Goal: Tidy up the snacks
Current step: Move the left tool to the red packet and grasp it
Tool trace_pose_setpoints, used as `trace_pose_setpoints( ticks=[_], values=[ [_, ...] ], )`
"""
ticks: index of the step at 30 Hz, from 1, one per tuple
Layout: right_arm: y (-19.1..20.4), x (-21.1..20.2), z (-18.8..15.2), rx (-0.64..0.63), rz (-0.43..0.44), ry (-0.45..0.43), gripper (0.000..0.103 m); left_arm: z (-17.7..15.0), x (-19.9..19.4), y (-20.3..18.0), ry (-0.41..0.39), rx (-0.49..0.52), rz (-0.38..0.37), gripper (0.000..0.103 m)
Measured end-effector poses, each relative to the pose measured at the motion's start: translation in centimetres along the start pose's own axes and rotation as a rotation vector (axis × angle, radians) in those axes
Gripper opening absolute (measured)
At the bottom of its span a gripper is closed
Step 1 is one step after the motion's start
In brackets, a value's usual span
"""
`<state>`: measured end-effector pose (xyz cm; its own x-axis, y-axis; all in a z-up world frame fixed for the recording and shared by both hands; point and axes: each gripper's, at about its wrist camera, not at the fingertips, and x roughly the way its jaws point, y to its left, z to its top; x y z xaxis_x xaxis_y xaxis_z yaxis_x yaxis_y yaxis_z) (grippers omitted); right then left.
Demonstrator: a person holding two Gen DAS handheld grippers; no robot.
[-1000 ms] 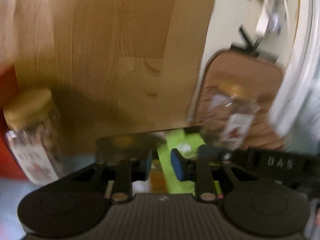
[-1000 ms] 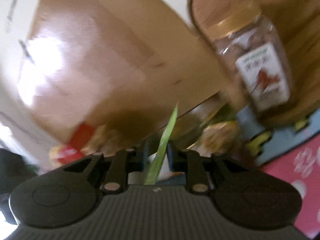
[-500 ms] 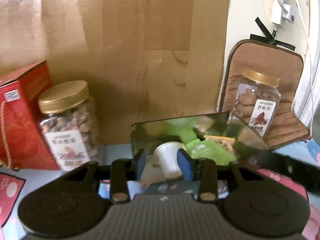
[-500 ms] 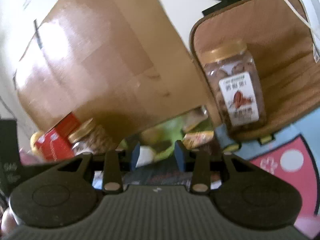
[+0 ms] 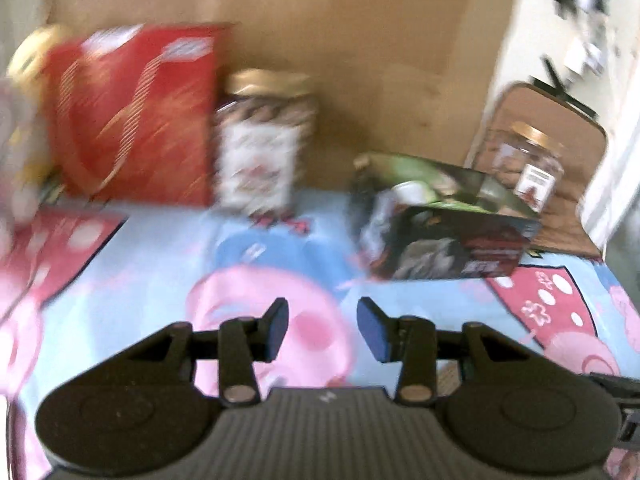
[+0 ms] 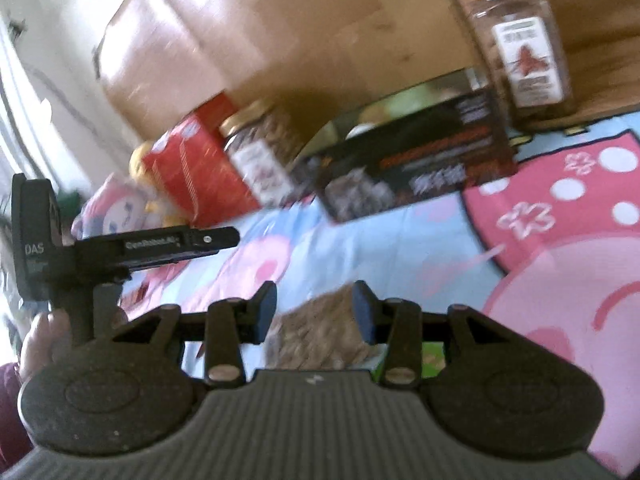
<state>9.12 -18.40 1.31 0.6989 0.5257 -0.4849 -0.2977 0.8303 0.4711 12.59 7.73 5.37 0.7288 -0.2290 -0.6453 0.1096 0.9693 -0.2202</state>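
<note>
Both grippers point down over the mat [image 5: 168, 240], jaws opening – the left gripper [image 5: 322, 326] holds nothing; the right gripper [image 6: 314, 308] stands around a blurred brown snack [image 6: 320, 334], grip unclear. The black box [image 5: 444, 236] stands open behind them – a white cup [image 5: 408, 192] and green packets inside, a jar [image 5: 264, 140] left of it.

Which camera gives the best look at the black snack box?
The left wrist view: the black snack box shows its open top, with a white cup and green packets inside, though blurred. The right wrist view shows mainly its printed front side, tilted, contents barely visible.
</note>
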Motion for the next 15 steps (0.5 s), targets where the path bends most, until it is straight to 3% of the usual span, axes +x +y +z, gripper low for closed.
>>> trace_pose_setpoints(
  ticks=[5, 8, 12, 15],
  values=[
    [2.7, 2.2, -0.9, -0.051, 0.065, 0.074, 0.046, -2.2, -1.8, 4.7, 0.027, -0.11, -0.009, 0.039],
    [4.8, 4.1, -1.3, -0.135, 0.087, 0.12, 0.048, -3.2, -2.0, 5.3, 0.049, -0.114, -0.059, 0.048],
    [7.2, 6.4, -2.6, -0.253, 0.098, 0.197, 0.051, -4.0, -1.9, 4.3, 0.046, -0.062, -0.108, 0.058],
    [8.7, 7.7, -3.5, -0.359, 0.055, 0.203, 0.052, -4.2, -1.5, 2.7, 0.035, 0.009, -0.134, 0.066]
  ],
)
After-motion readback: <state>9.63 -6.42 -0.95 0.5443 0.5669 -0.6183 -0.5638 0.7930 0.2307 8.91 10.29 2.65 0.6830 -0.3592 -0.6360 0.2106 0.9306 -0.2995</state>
